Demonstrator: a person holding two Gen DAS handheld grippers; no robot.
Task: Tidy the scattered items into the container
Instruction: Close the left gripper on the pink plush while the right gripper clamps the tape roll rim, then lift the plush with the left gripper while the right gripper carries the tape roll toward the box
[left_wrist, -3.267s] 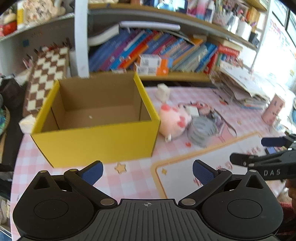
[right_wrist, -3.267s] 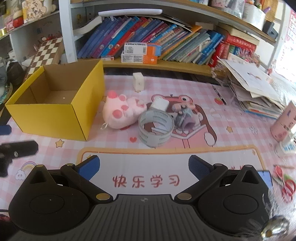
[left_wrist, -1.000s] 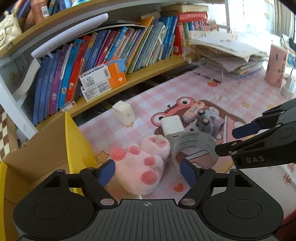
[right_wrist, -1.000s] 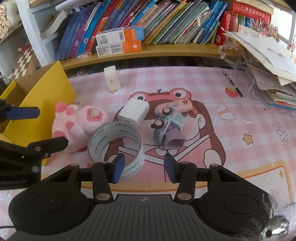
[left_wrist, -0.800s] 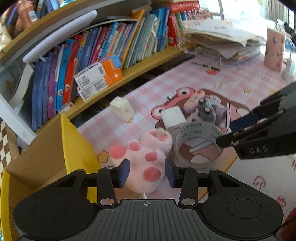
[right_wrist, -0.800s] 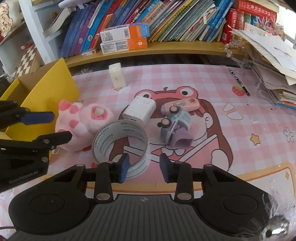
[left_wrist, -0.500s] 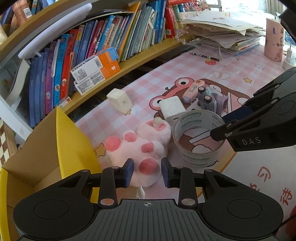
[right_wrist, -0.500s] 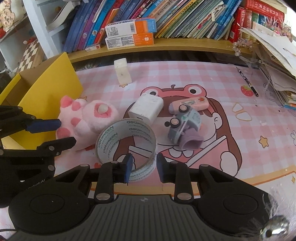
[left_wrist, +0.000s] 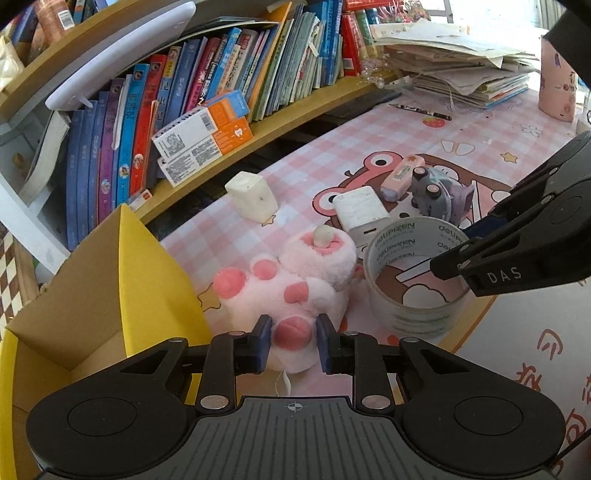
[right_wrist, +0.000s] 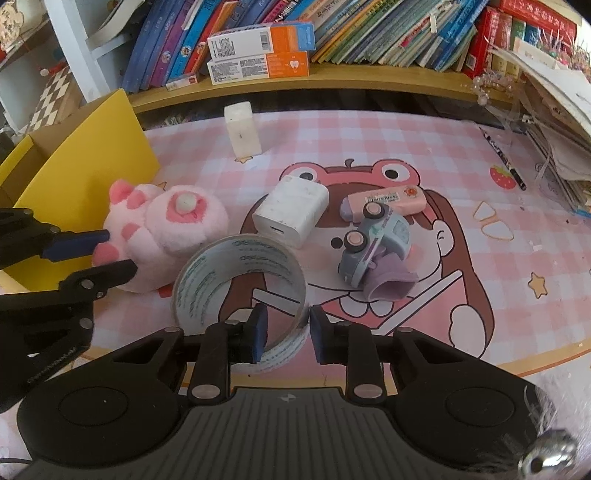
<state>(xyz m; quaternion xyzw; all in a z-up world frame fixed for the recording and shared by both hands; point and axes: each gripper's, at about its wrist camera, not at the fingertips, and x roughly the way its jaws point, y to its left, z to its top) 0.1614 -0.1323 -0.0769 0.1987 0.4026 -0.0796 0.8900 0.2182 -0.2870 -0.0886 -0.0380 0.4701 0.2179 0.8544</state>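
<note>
A pink plush toy (left_wrist: 291, 280) lies on the pink mat beside the yellow cardboard box (left_wrist: 147, 280). My left gripper (left_wrist: 293, 338) is shut on the plush's near paw, with both pads pressed into the fur. In the right wrist view it pinches the same plush (right_wrist: 173, 221) from the left. The grey tape roll (right_wrist: 207, 273) stands next to the plush. My right gripper (right_wrist: 287, 330) straddles the roll's near wall, one finger inside the ring and one outside, with a gap left. Behind lie a white charger (right_wrist: 291, 210), a toy car (right_wrist: 376, 236) and a pink eraser (right_wrist: 388, 197).
A white block (right_wrist: 242, 129) stands near the shelf edge. Books and orange boxes (right_wrist: 258, 55) fill the shelf behind. A paper stack (left_wrist: 461, 70) and a pink cup (left_wrist: 554, 92) sit at the right. A pen (right_wrist: 502, 162) lies on the mat.
Both grippers moved in from the table's front edge. The left jaws closed onto the plush paw. The right jaws narrowed around the tape roll's wall.
</note>
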